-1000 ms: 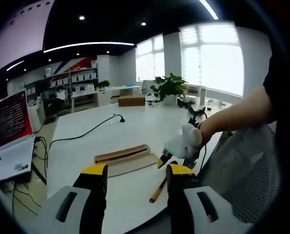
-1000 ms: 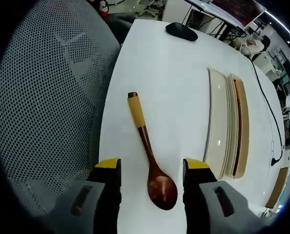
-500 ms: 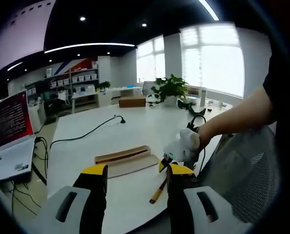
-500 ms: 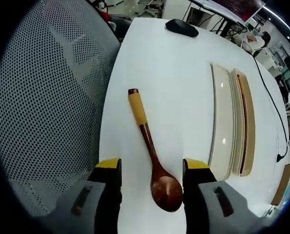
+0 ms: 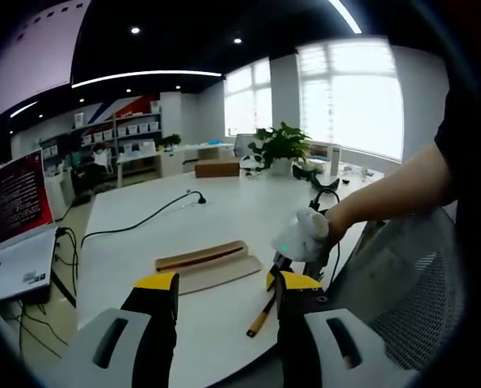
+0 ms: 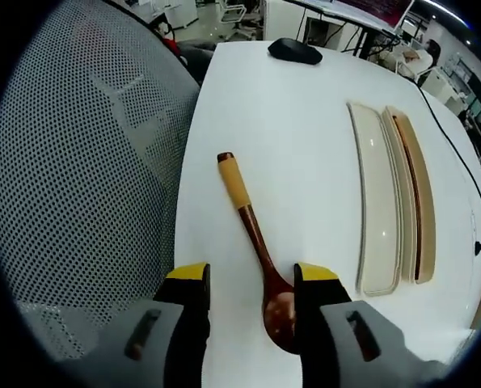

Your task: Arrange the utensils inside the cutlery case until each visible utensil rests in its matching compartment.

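Wooden spoon (image 6: 248, 222) flat on the white table (image 6: 305, 105), bowl between the parted jaws of the right gripper (image 6: 251, 279), not yet clamped. Cutlery case (image 6: 392, 202) just beside, open and seemingly unfilled. Pick-up step, by the look of it: next, closing on the neck and carrying across. Left gripper (image 5: 225, 284) released, idle above the table edge.
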